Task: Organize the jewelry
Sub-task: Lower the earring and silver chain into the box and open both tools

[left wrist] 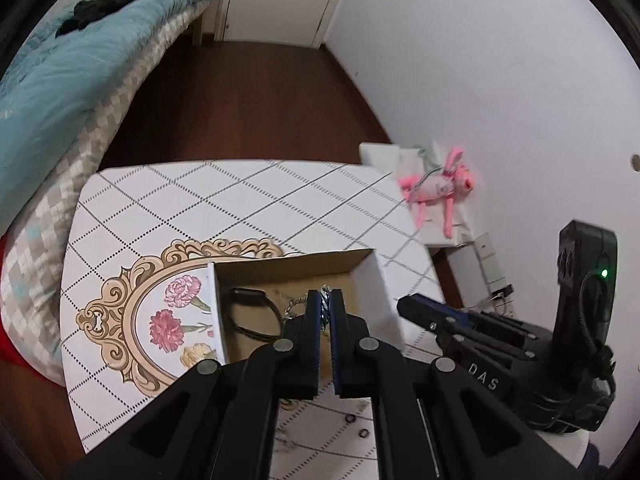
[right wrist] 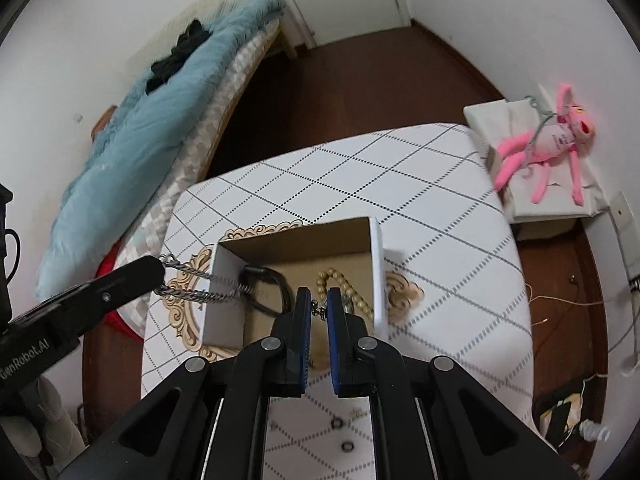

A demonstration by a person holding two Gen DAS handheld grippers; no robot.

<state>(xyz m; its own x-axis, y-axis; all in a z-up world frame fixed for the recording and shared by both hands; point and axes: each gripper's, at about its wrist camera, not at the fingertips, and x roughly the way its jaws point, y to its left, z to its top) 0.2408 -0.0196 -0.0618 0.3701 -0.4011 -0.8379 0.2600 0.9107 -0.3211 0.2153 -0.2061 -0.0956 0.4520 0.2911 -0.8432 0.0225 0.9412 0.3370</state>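
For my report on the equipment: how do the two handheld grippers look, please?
Both the left gripper and the right gripper are matte black linkages with silver pivot pins and blue finger pads. White lettering marks their bodies; one carries a black cable and a green light.

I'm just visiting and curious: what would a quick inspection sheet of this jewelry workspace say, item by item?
Surface: table with a white diamond-pattern cover.
Job's things: open cardboard box holding a bead necklace and a black band; silver chain strung between both grippers, above the box.
Clutter: small rings loose on the cover.
Grippers: left gripper shut on the chain; right gripper shut on its other end.
Cables: cords on the floor by the wall.
Surroundings: bed with blue blanket; pink plush toy on a white box.
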